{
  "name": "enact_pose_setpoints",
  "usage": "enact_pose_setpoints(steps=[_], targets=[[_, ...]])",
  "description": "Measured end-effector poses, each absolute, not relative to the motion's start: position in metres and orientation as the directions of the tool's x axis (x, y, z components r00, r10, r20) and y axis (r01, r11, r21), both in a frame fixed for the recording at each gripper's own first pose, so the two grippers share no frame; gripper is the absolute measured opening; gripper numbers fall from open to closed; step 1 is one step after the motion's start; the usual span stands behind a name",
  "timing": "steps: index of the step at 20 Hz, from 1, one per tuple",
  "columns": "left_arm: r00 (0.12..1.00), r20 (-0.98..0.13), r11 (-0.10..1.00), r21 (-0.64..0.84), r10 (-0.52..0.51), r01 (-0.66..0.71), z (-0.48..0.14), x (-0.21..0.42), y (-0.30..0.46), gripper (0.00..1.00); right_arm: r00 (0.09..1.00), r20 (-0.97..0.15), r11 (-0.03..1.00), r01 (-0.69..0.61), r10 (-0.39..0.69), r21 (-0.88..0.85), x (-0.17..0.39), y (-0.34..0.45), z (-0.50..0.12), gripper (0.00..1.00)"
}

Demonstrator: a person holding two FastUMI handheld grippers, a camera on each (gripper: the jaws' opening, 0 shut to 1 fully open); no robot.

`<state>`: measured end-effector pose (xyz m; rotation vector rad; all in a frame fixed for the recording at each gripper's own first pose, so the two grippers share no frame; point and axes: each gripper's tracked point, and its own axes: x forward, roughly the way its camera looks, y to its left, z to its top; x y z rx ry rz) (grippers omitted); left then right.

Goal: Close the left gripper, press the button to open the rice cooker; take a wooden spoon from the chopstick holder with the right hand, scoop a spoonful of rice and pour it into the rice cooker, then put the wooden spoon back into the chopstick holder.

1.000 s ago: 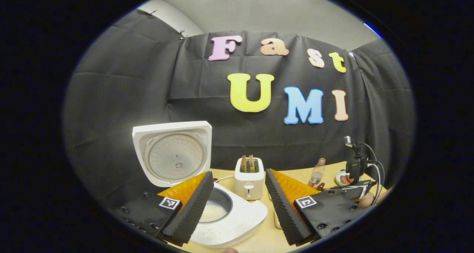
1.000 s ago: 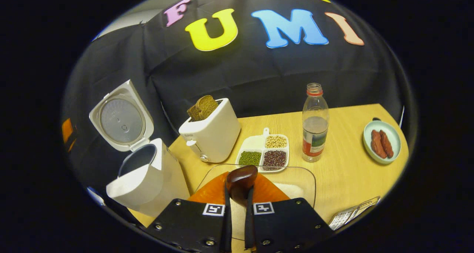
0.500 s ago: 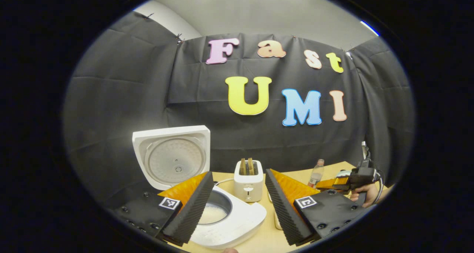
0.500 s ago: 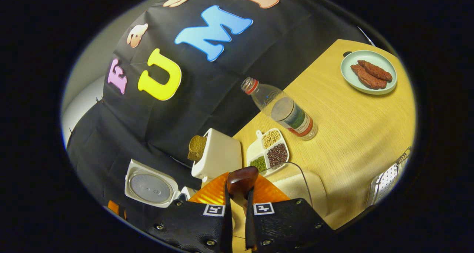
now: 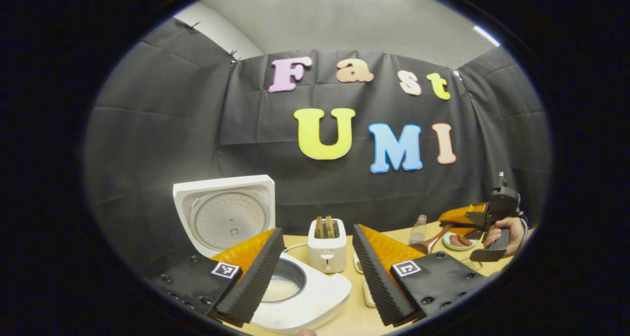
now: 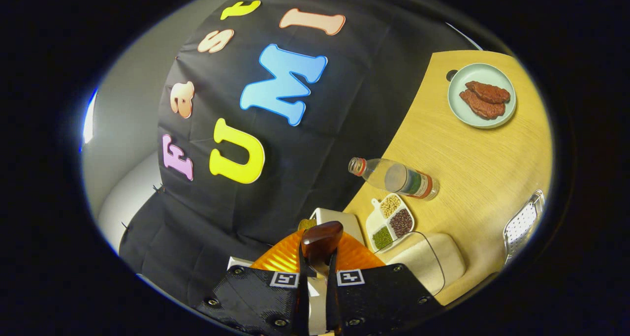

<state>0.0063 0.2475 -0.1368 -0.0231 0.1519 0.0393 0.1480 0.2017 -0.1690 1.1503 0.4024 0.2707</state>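
Nearest your left claw (image 5: 317,272), whose fingers are spread wide with nothing between them, the rice cooker (image 5: 300,296) sits on the surface (image 5: 352,319) with its pot partly behind the left finger. Its lid (image 5: 224,213) stands raised at the back and white rice (image 5: 280,289) shows in the pot. Just beyond the claw's gap stands a white toaster (image 5: 326,245) with two slices of bread in it. Off to the right, a hand (image 5: 507,230) holds your right claw (image 5: 457,218) above the surface, with the wooden spoon (image 5: 427,242) slanting down from it, its bowl near a bottle (image 5: 418,230).

In the right gripper view, your right claw (image 6: 317,277) is clenched on the wooden spoon (image 6: 321,240), whose dark bowl juts out just past the fingertips. The view is rolled steeply. Just beyond the spoon are the toaster's top (image 6: 334,220), a clear glass container of rice (image 6: 428,262), and a divided dish of beans (image 6: 391,223). Farther out are the bottle (image 6: 398,178), then a green plate with two pieces of meat (image 6: 481,102) near the far edge. A perforated metal holder (image 6: 521,223) sits at the right edge.
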Motion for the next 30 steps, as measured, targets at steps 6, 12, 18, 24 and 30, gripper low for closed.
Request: enact_pose_setpoints(steps=[6,12,18,24,30], targets=[[0.988,-0.154,0.999,-0.047,0.012,-0.02,-0.147,-0.004,0.26,0.97,0.894,-0.102,0.358,-0.069,0.437,0.931,0.143,0.221,-0.12,0.13],[0.991,-0.134,0.999,-0.036,-0.004,-0.001,-0.155,-0.015,0.284,0.98,0.867,-0.079,0.348,-0.112,0.492,0.931,0.138,0.262,-0.094,0.13],[0.988,-0.153,0.998,-0.056,0.025,-0.034,-0.177,-0.027,0.316,0.98,0.815,-0.073,0.351,-0.166,0.575,0.921,0.142,0.322,-0.078,0.13],[0.978,-0.2,0.995,-0.062,0.063,-0.076,-0.207,-0.048,0.354,0.96,0.742,-0.073,0.367,-0.241,0.666,0.898,0.145,0.394,-0.072,0.13],[0.97,-0.223,0.993,-0.043,0.094,-0.106,-0.223,-0.069,0.369,0.96,0.658,-0.122,0.426,-0.324,0.743,0.845,0.154,0.469,-0.091,0.13]])
